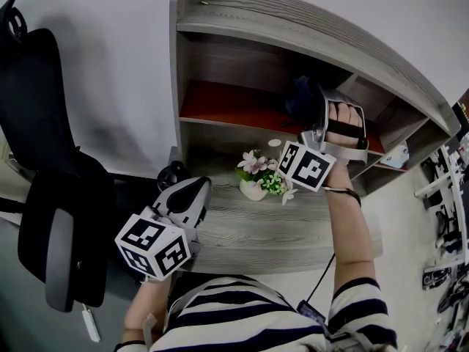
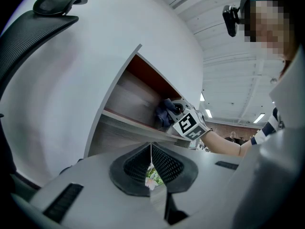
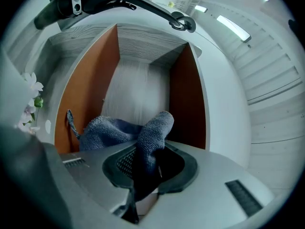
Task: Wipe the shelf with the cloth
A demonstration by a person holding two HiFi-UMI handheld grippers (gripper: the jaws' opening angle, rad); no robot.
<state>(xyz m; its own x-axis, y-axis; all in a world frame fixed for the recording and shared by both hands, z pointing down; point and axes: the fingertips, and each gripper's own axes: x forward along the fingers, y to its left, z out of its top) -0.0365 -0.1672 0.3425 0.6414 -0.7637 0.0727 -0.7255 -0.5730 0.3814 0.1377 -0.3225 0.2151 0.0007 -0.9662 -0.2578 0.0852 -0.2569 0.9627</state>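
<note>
The right gripper's [image 3: 144, 170] jaws are clamped on a fold of a blue terry cloth [image 3: 121, 130], which bunches up just beyond them and trails a thin loop toward the left of the right gripper view. The cloth lies inside an open compartment of the grey wood-grain shelf unit [image 1: 308, 22], whose inner boards are red-brown and whose back panel is pale grey; in the head view this spot is right of centre in the upper half of the frame, on the red-brown shelf board. The left gripper's [image 2: 151, 168] jaws are pressed together with nothing between them, and it hangs low at the lower left of the head view, well apart from the cloth. Below the shelf board, near the middle of the head view, a small white pot of pink and white flowers [image 1: 258, 176] stands on the grey wood-grain tabletop [image 1: 242, 229], with a small white disc [image 1: 274, 143] near it toward the shelf. A black mesh office chair [image 1: 44, 160] fills the left edge, in front of a plain white wall [image 1: 110, 64]. The person's striped shirt [image 1: 242, 317] shows along the bottom.
</note>
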